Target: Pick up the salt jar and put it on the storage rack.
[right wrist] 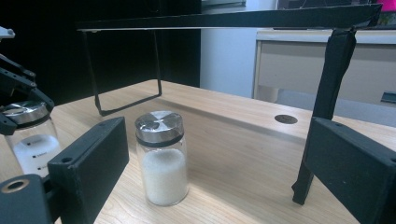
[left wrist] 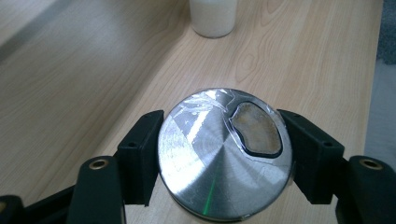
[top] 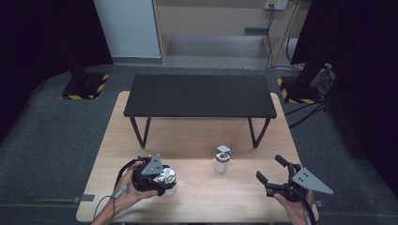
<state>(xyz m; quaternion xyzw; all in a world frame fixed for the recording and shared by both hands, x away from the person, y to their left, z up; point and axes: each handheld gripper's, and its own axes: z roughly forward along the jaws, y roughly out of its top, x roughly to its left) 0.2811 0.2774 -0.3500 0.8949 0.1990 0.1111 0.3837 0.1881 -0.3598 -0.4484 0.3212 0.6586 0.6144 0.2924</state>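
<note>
A glass shaker (left wrist: 224, 158) with a brushed metal lid stands on the wooden table (top: 197, 136) at the front left. My left gripper (left wrist: 224, 161) is shut on it, its pads (left wrist: 140, 154) pressing both sides of the lid. From above, the same shaker (top: 168, 180) shows under the left gripper (top: 162, 180). A second shaker (top: 221, 159) holding white powder stands free near the table's middle. In the right gripper view this second shaker (right wrist: 162, 158) is ahead and left of centre. My right gripper (top: 271, 168) hovers open at the front right with nothing between its jaws.
A low black metal shelf (top: 199, 96) on thin legs spans the far half of the table; one leg (right wrist: 322, 121) rises close to the right gripper. Bare wood lies between the two shakers. Dark floor surrounds the table.
</note>
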